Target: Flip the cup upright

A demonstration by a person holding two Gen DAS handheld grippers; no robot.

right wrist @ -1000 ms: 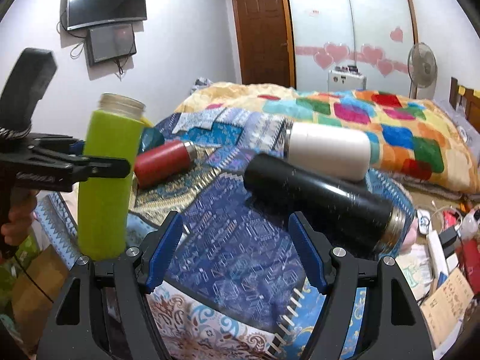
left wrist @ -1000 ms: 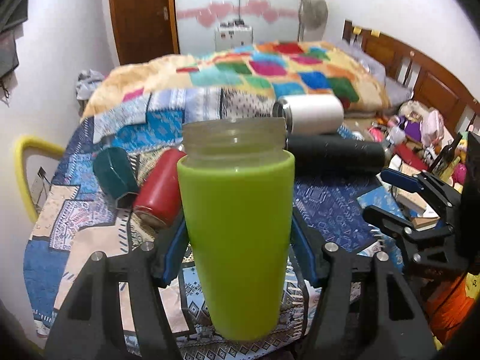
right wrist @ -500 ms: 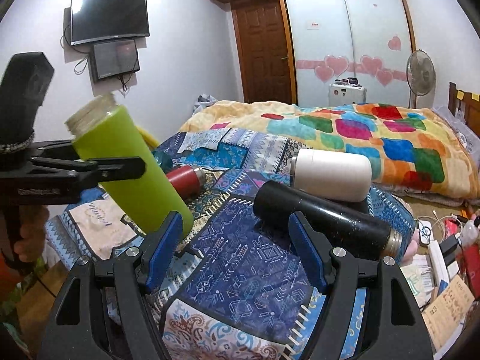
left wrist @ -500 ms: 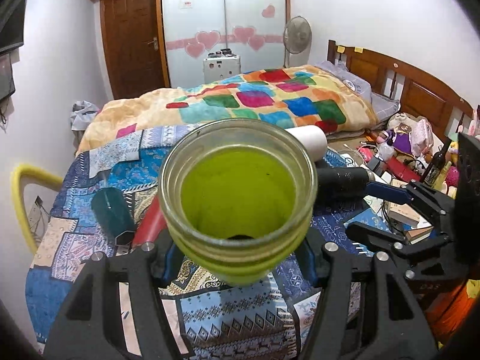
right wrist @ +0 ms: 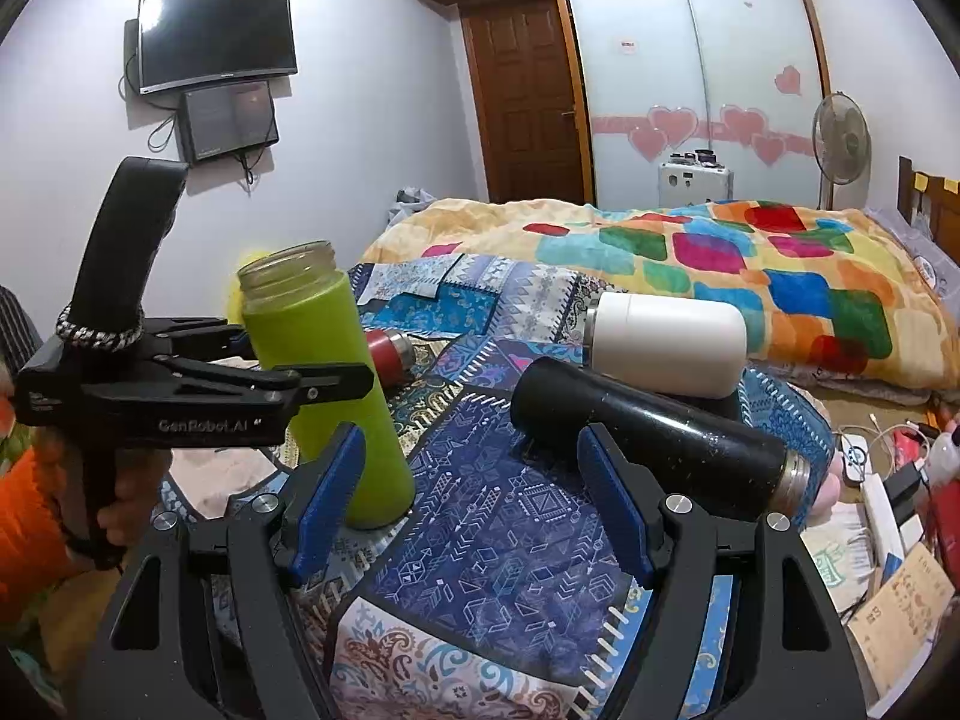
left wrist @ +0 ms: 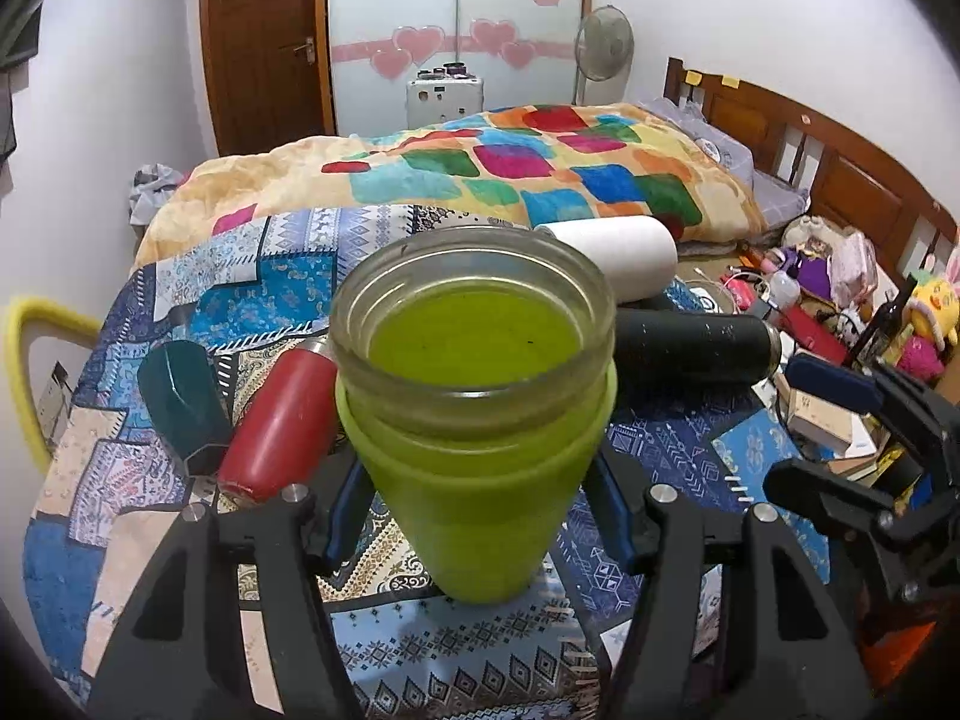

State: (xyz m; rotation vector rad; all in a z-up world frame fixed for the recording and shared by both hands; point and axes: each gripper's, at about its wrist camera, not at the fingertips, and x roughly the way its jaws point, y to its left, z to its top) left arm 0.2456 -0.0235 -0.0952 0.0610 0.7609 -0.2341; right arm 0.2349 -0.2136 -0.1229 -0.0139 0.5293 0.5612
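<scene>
A lime-green cup (left wrist: 480, 468) with a clear threaded glass rim stands mouth up, tilted a little, its base on the patterned cloth (left wrist: 480, 660). My left gripper (left wrist: 480, 516) is shut on the green cup, blue pads on both its sides. The right wrist view shows the same cup (right wrist: 336, 396) held by the left gripper (right wrist: 336, 381) at the table's left. My right gripper (right wrist: 474, 510) is open and empty above the dark blue cloth patch (right wrist: 510, 516), to the right of the cup.
A black flask (right wrist: 654, 438), a white flask (right wrist: 666, 342), a red flask (left wrist: 276, 420) and a dark green cup (left wrist: 180, 396) lie on their sides on the cloth. A bed with a colourful blanket (right wrist: 720, 252) is behind. Clutter (left wrist: 840, 324) lies to the right.
The green cup was tipped steeply toward the left camera half a second ago. It has swung back nearer upright, and its base now rests on the cloth. The right gripper stayed open.
</scene>
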